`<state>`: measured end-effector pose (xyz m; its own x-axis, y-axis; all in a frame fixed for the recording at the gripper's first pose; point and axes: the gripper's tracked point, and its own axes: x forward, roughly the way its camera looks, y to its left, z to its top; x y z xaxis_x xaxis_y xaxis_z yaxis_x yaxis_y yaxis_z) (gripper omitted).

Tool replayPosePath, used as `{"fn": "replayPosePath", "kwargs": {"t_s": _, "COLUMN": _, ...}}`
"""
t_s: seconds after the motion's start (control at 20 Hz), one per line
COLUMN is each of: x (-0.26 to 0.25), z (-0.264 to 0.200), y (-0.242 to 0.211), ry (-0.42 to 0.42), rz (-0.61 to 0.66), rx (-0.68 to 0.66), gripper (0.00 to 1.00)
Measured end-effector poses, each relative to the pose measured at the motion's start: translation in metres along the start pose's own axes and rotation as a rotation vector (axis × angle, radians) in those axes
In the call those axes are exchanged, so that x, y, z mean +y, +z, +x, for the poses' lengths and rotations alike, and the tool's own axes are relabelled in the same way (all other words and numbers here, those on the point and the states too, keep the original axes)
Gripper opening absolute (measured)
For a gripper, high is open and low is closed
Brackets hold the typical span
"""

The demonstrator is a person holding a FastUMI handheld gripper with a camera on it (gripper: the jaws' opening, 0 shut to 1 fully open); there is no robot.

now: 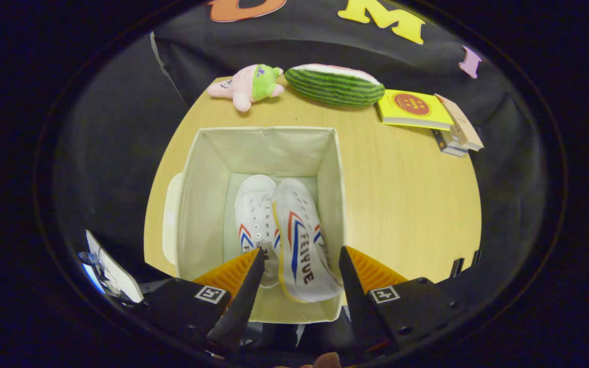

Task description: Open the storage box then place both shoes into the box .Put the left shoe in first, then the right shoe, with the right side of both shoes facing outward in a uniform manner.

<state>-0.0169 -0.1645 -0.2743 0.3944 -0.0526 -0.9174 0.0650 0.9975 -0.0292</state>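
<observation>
Storage box [261,148], fabric, pale, open-topped, standing on a wooden table [407,204] directly ahead of and below the gripper [302,266]; what looks like its lid [171,220] lies against the box's left wall. Contents: two white canvas shoes, both lying on the box floor side by side and touching, long axes running away from the fingers toward the far wall. Left-hand shoe [253,220] sits laces-up; right-hand shoe [299,245] is tipped on its side, striped flank uppermost, and falls between the two fingers [246,286] as sighted along them. Fingers spread wide, holding nothing, apparently above the near rim. Judgement: both shoes appear placed; the remaining move likely turns on lifting straight back clear of the near wall. Beyond the box: pink plush toy [246,84], watermelon plush [335,84], yellow book [412,107].
</observation>
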Motion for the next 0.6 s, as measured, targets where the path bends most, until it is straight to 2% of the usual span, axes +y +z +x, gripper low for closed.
{"fn": "replayPosePath", "kwargs": {"t_s": 0.05, "x": 0.002, "z": -0.014, "y": 0.003, "ry": 0.002, "rz": 0.0, "rx": -0.024, "gripper": 0.88}}
{"fn": "replayPosePath", "kwargs": {"t_s": 0.2, "x": -0.009, "z": -0.012, "y": 0.026, "ry": -0.01, "rz": -0.009, "rx": -0.156, "gripper": 0.88}}
{"fn": "replayPosePath", "kwargs": {"t_s": 0.3, "x": -0.016, "z": -0.028, "y": 0.041, "ry": -0.017, "rz": 0.008, "rx": -0.276, "gripper": 0.87}}
{"fn": "replayPosePath", "kwargs": {"t_s": 0.5, "x": -0.038, "z": -0.088, "y": 0.058, "ry": -0.001, "rz": 0.087, "rx": -0.508, "gripper": 0.88}}
{"fn": "replayPosePath", "kwargs": {"t_s": 0.6, "x": -0.055, "z": -0.123, "y": 0.066, "ry": -0.012, "rz": 0.083, "rx": -0.644, "gripper": 0.88}}
